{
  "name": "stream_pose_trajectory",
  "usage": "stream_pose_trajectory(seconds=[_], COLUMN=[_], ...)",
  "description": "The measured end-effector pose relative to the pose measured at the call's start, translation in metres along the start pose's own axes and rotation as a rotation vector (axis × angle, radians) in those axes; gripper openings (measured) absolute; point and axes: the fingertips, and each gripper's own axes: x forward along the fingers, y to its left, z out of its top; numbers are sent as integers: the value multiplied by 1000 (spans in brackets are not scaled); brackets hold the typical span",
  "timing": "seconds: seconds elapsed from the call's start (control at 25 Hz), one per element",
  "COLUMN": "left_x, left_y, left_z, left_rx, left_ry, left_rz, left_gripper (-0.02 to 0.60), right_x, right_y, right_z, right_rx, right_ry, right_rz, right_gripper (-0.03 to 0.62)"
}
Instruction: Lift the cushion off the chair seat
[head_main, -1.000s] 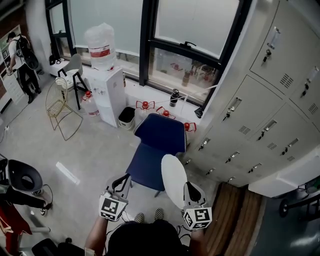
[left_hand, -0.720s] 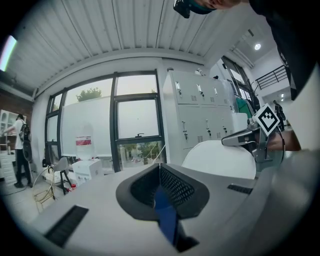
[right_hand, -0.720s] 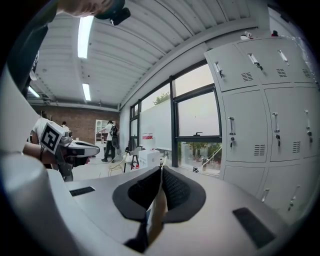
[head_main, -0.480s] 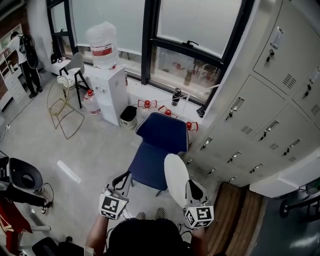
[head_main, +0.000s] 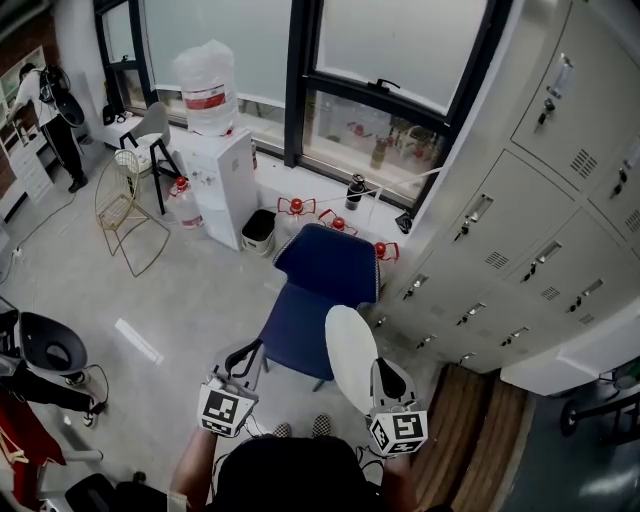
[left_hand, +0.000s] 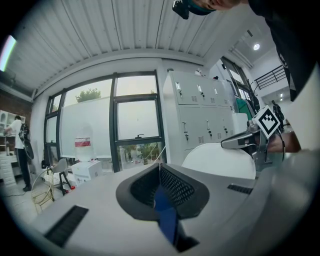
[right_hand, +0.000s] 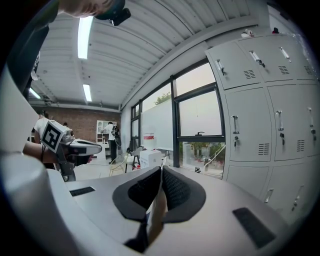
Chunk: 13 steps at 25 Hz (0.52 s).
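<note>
Cushion (head_main: 350, 358) still on edge, clamped in right gripper (right_hand: 161, 172) jaws; left gripper (left_hand: 160, 167) jaws together.

The left gripper (head_main: 247, 357) is held low on the person's left, pointing forward and slightly downward, jaws together with nothing between them. The right gripper (head_main: 380, 372) is alongside at matching height and attitude, jaws clamped on the white cushion (head_main: 349, 352).
</note>
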Motion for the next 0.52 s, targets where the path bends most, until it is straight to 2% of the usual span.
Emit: stream_pose_trajectory(seconds=[0.52], left_x=[0], left_y=[6], left_z=[-2], left_rx=[-4], left_ry=[-22], left_rz=[-3], left_gripper=[20], right_x=[2], right_y=[5], right_z=[0], right_rx=[8], right_ry=[-5], right_rz=[-4], right_gripper=[34])
